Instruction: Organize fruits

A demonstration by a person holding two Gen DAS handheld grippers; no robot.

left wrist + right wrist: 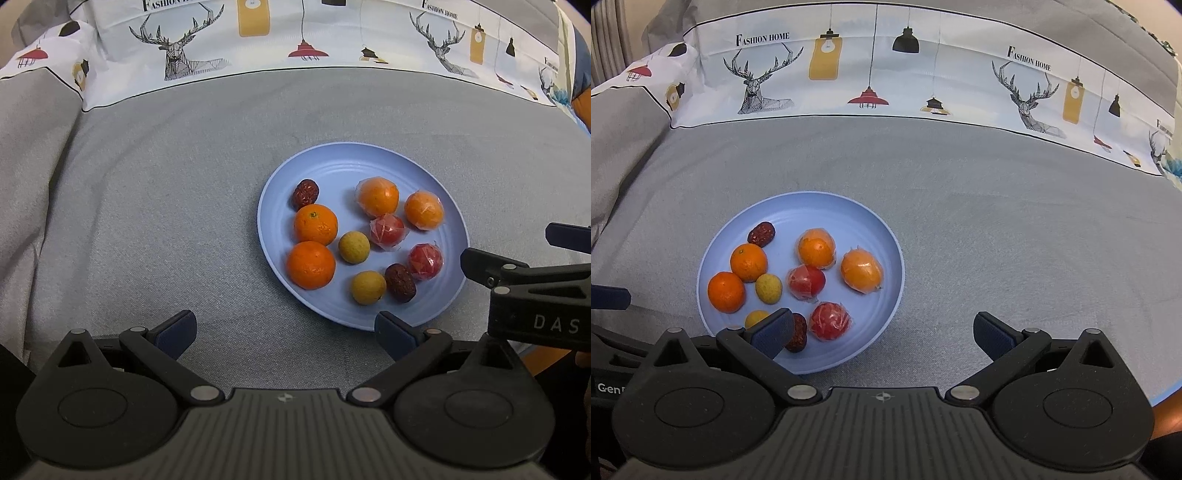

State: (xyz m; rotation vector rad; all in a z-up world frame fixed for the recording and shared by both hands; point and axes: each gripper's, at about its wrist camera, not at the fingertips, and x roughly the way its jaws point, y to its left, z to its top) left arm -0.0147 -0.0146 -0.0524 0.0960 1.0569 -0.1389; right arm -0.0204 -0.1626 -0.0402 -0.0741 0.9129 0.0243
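Note:
A light blue plate [354,162] [820,206] rests on grey cloth and holds several fruits. Two bare oranges [316,224] [748,262] lie at its left, two plastic-wrapped oranges [377,196] [817,248] at the back. Also there: two wrapped red fruits [424,261] [830,320], two small yellow fruits [354,247] [768,288] and two dark red dates [305,194] [761,233]. My left gripper [284,334] is open and empty, just short of the plate's near rim. My right gripper [884,334] is open and empty; its left finger reaches over the plate's near edge and partly hides a date [798,332].
The grey cloth [155,206] spreads wide on the plate's left and right [1034,251]. A white printed band with deer and lamps [871,74] runs along the back. In the left wrist view the right gripper's body [532,288] stands close to the plate's right rim.

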